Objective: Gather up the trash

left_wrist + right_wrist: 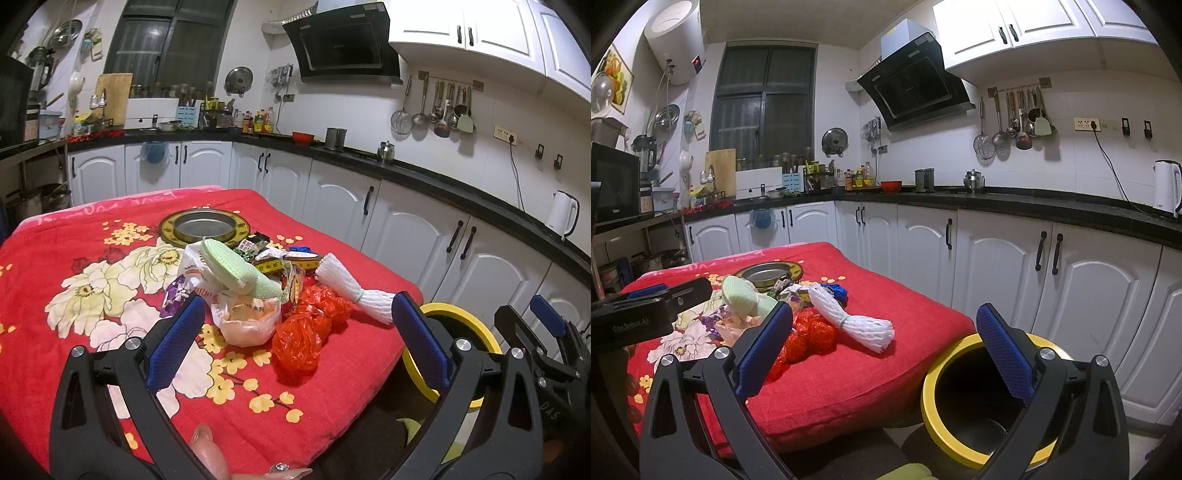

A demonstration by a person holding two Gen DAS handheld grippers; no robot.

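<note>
1. Left gripper [297, 332] – jaws spread wide, nothing between the blue pads, no contact with anything; it hangs over the near side of the trash pile, tilted slightly down.
2. Right gripper [884, 354] – also wide open and empty; its left finger is over the table edge, its right finger over the bin.
3. Trash pile [258, 284] sits mid-table, toward the right edge: red plastic bags [306, 328] nearest, a white plastic bag [247, 321] beside them, a green foam net [236, 269] on top, and small wrappers behind.
4. White foam net bundle [354, 286] – lying flat, long axis diagonal; in the left wrist view it runs from upper left to lower right, tied with a band near the right end, which points toward the table's right edge and the bin.
5. Bin [936, 391] – yellow rim, dark inside, on the floor just beside the table's right edge; mouth up.
6. Table under a red floral cloth [74, 240]; a round metal tray [203, 227] behind the pile.
7. Kitchen: white cabinets [997, 266], dark counter, range hood, hanging utensils, kettle at right.
</note>
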